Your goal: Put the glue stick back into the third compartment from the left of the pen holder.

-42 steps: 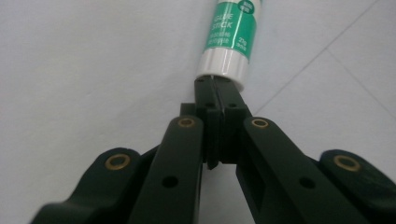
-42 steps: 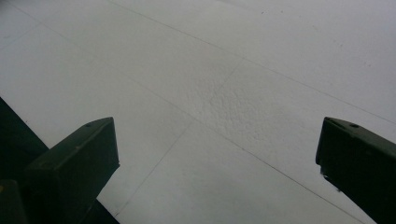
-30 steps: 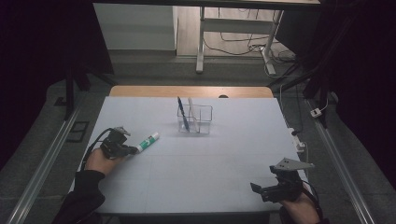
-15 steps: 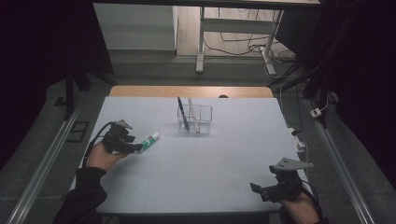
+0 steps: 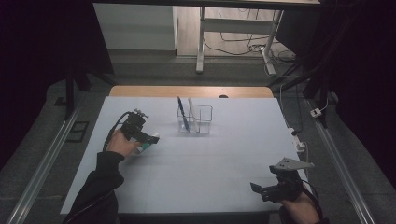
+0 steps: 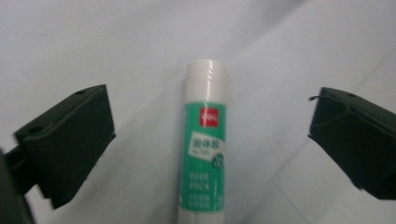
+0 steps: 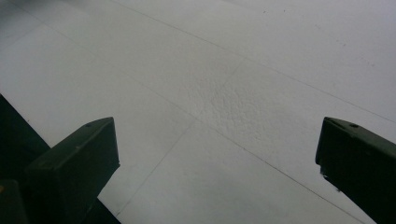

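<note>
1. Jaws of the left gripper (image 6: 205,140) have just been opening and stand wide; the green-and-white plastic glue stick (image 6: 204,149) lies between them, untouched, its white cap toward twelve o'clock.
2. Closing should wait until both pads flank the green label squarely, so the round tube probably will not roll away.
3. In the high view the stick lies on the pale grey table sheet (image 5: 210,158) under that gripper, with the clear plastic pen holder (image 5: 195,119) at about two o'clock from it.
4. The right gripper (image 5: 273,186) rests open and empty, well apart at five o'clock.
</note>
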`<state>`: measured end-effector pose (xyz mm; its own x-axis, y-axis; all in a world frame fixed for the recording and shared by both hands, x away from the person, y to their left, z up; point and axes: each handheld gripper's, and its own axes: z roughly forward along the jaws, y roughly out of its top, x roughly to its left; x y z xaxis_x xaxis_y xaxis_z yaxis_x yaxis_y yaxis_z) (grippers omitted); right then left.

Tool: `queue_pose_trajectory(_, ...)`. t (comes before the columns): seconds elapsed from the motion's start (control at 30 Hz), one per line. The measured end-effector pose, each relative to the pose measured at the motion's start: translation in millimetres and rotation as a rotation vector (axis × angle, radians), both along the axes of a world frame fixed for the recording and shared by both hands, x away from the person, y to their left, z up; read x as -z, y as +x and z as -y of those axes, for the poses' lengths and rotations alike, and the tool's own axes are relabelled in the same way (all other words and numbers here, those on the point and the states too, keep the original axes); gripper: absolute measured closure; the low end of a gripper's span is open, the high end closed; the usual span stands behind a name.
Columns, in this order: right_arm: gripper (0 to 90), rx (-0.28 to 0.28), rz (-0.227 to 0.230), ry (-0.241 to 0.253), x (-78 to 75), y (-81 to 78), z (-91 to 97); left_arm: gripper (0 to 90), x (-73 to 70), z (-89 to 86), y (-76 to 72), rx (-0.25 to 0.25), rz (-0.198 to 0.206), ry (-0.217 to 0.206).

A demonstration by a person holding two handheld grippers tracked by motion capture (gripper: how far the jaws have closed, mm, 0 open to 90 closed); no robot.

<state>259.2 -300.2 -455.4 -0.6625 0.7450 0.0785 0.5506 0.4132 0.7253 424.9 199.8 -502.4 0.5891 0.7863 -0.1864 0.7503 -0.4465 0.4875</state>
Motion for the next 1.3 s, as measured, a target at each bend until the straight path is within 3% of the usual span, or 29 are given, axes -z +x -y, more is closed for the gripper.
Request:
queue_pose_trajectory(0.1,0.0,-0.001,-0.002,0.001,0.0,0.2,0.2,0.0,3.9,5.7,7.7,0.003,-0.024,0.011)
queue_pose_trajectory(0.2,0.0,-0.002,-0.002,0.002,0.0,0.1,0.1,3.2,6.9,13.1,11.8,0.025,-0.032,0.055)
queue_pose_trajectory(0.6,0.0,-0.003,-0.003,0.003,0.0,0.0,0.3,55.2,10.5,18.2,12.8,0.049,-0.051,0.094)
queue_pose_trajectory(0.67,0.0,-0.004,-0.004,0.002,0.0,0.1,0.3,63.1,10.2,18.9,11.2,0.066,-0.046,0.122)
queue_pose_trajectory(0.8,0.0,-0.003,-0.003,0.001,0.1,0.0,0.1,64.2,9.5,20.4,9.5,0.068,-0.042,0.132)
queue_pose_trajectory(1.1,0.0,-0.006,-0.002,0.009,0.1,0.0,0.5,64.6,0.8,16.3,6.8,0.050,-0.022,0.024)
queue_pose_trajectory(1.3,0.0,-0.004,0.001,0.010,0.1,-0.2,0.5,64.6,-11.2,17.0,1.8,0.051,0.025,-0.045)
